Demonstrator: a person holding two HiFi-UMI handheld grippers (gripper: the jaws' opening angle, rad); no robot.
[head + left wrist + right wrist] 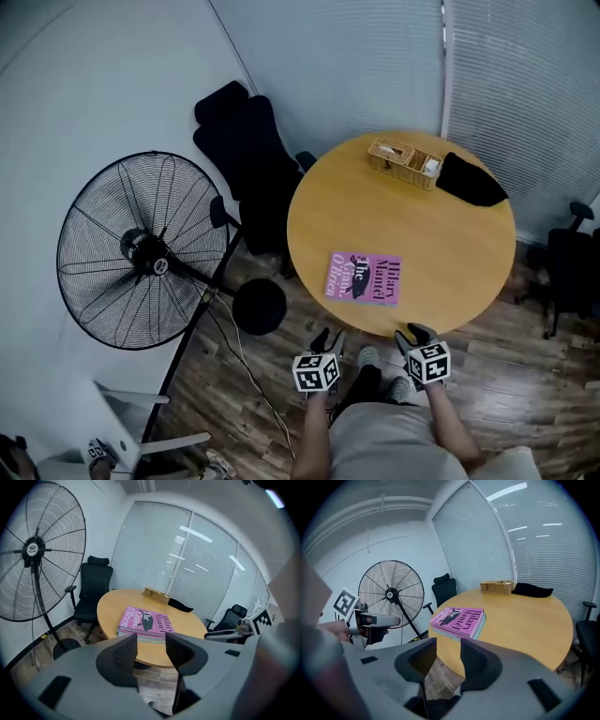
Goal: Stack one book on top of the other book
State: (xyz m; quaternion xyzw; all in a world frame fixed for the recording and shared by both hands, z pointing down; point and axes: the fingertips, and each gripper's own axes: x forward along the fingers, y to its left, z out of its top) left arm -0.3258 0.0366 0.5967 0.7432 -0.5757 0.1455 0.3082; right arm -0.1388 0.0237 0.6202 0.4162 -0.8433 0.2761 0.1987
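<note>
Books (364, 277), pink atop a paler one, lie stacked at 7 o'clock on the round surface (441, 272). At 12 o'clock, a wicker basket (405, 161) holds small pale items, too small to identify. Off the rim at 6 o'clock, the left gripper (327, 339) and right gripper (413, 335) hang empty, jaws apart.

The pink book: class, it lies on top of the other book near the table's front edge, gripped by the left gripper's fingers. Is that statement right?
Not quite. The pink book does lie on the other book near the table's front edge, but the left gripper does not grip it. The left gripper view shows its fingers apart, nothing between them, short of the table.
</note>
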